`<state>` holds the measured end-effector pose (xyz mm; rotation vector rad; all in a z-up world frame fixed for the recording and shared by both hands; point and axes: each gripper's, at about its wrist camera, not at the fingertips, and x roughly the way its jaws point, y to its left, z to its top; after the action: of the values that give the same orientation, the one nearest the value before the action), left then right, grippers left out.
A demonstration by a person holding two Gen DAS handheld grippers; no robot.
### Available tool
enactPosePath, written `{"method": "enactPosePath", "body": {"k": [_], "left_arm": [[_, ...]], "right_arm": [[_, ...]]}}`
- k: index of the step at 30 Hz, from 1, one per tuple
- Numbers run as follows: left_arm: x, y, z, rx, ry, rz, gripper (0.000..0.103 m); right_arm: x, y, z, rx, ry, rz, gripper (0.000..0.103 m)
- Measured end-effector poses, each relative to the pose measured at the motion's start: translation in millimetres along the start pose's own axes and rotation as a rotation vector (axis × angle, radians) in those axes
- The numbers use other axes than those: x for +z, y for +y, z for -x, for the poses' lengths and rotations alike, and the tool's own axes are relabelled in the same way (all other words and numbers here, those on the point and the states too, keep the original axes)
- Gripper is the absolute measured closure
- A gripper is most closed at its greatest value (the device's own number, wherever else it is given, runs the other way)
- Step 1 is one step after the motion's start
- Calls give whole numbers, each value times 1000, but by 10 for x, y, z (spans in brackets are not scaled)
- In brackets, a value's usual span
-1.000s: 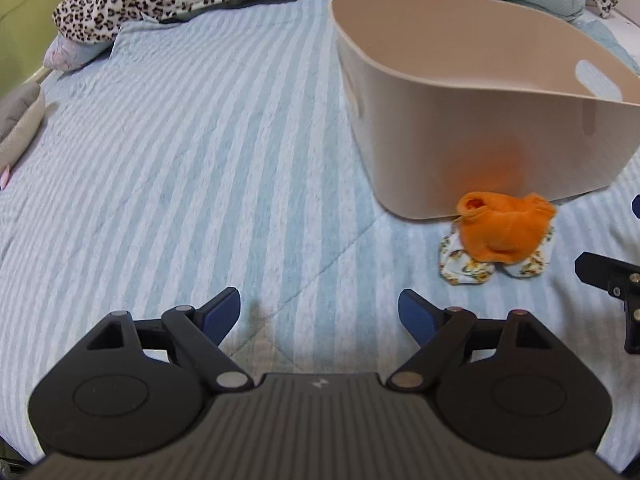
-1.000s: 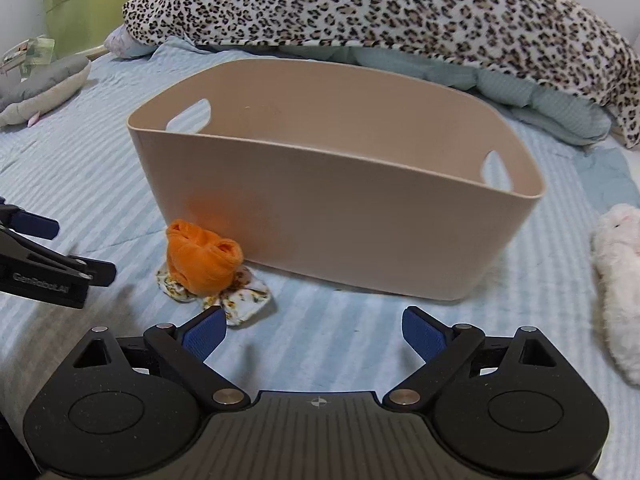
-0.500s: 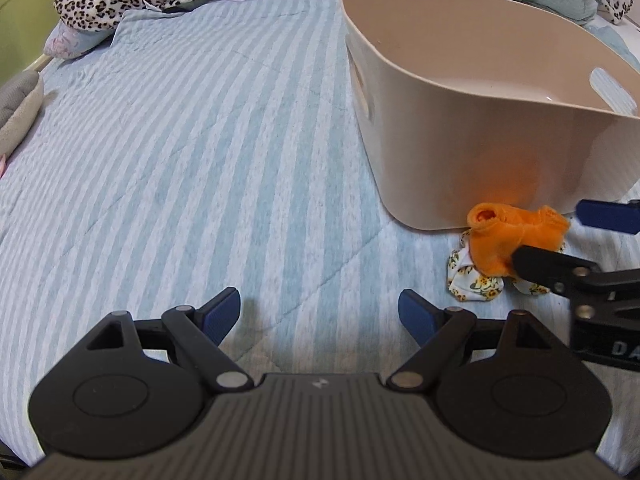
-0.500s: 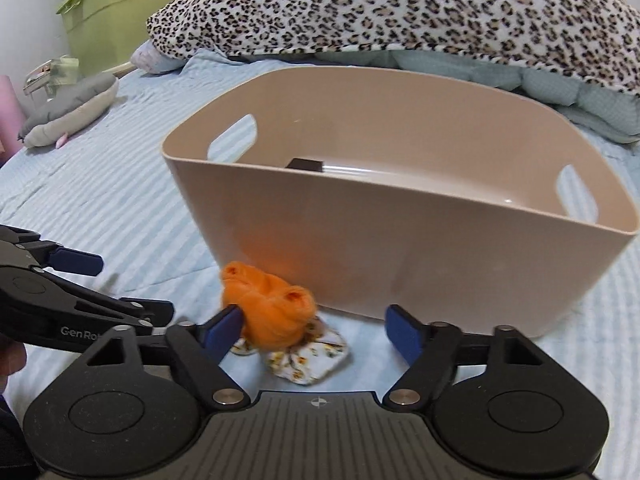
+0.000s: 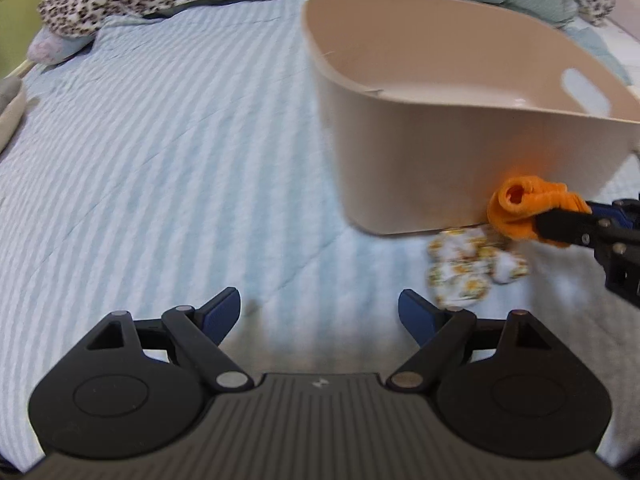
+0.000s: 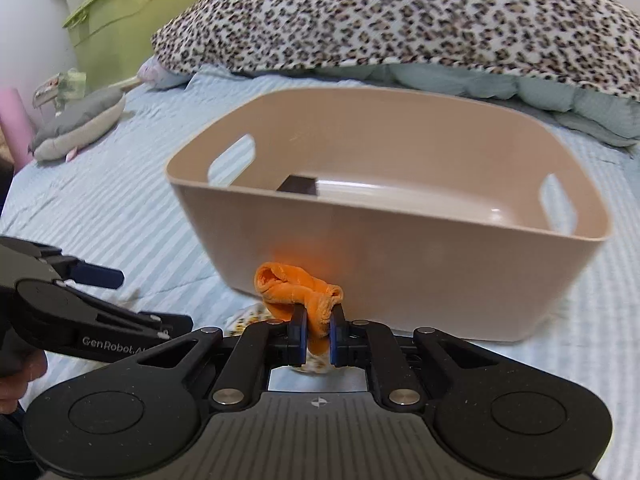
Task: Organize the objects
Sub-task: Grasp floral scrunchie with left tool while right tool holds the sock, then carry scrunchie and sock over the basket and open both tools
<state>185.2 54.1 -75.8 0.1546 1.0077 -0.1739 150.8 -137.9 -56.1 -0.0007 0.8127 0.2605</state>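
Left wrist view: the left gripper (image 5: pixel 320 312) hangs with jaws wide apart above the striped blue bedspread (image 5: pixel 160 152), a floral cloth bundle (image 5: pixel 472 268) ahead to its right.

Right wrist view: the right gripper (image 6: pixel 318 336) is clamped on the crumpled orange fabric piece (image 6: pixel 296 288), in front of the beige plastic bin (image 6: pixel 400 264).

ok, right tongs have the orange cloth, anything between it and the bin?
Only the beige bin's own near wall. The orange cloth, pinched in the right tongs, sits below the rim, just in front of it, so it likely needs lifting over. The visible part of the bin's inside looks clear.
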Motion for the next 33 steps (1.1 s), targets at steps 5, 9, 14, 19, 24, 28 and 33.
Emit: {"method": "enactPosePath", "body": {"k": [5, 9, 14, 19, 24, 28, 33], "left_arm": [[23, -222, 54, -83, -20, -9, 16], [37, -404, -54, -110, -22, -23, 16], [35, -518, -225, -92, -33, -1, 16], [64, -584, -316, -93, -37, -13, 17], [53, -657, -313, -111, -54, -58, 35], [41, -684, -266, -149, -61, -100, 75], [-41, -610, -220, -136, -67, -73, 91]], "right_arm": [[-56, -235, 145, -73, 12, -12, 93], [-175, -372, 65, -130, 56, -15, 93], [-301, -441, -69, -152, 91, -21, 93], [-364, -465, -172, -168, 99, 0, 75], [-361, -481, -197, -175, 80, 13, 69], [-371, -522, -199, -154, 78, -4, 87], [-389, -473, -129, -154, 68, 13, 94]]}}
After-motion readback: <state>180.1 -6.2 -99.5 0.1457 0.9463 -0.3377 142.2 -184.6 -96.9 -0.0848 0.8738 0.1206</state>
